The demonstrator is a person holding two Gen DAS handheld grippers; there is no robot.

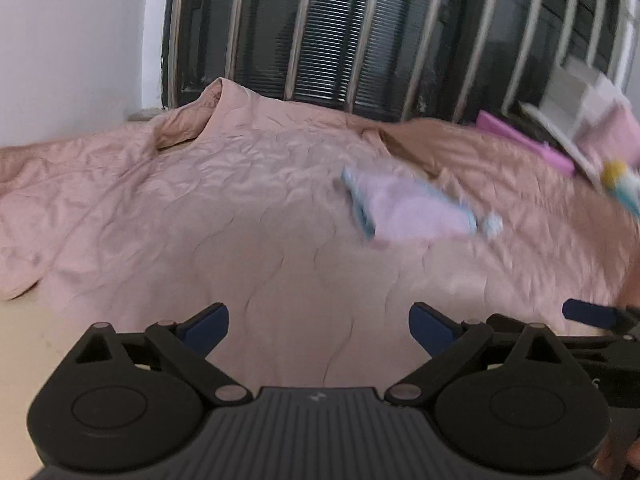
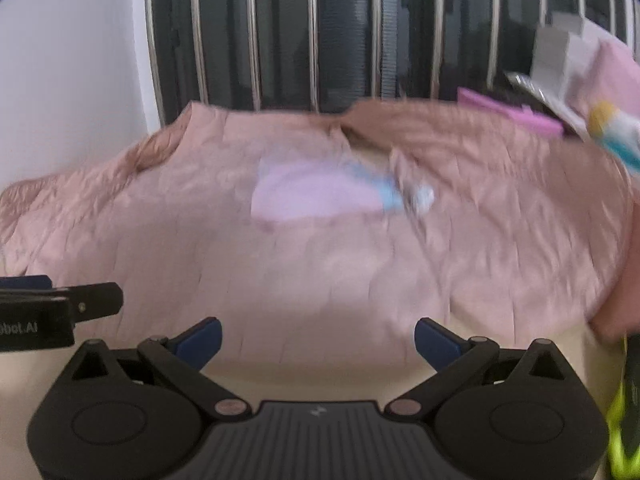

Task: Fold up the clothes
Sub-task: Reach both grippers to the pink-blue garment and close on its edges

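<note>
A small pale pink garment with light blue trim (image 1: 412, 210) lies folded on a pink quilted bedspread (image 1: 200, 208); it also shows, blurred, in the right wrist view (image 2: 316, 192). My left gripper (image 1: 319, 326) is open and empty, held above the near part of the bedspread, short of the garment. My right gripper (image 2: 318, 340) is open and empty, also short of the garment. The right gripper's blue finger (image 1: 588, 314) shows at the right edge of the left wrist view. The left gripper's body (image 2: 60, 308) shows at the left edge of the right wrist view.
A dark window with metal bars (image 1: 360, 32) stands behind the bed. A white wall (image 1: 72, 40) is at the left. At the far right lie a purple flat item (image 1: 524, 140), stacked light items (image 1: 580, 112) and a yellow and blue toy (image 2: 612, 128).
</note>
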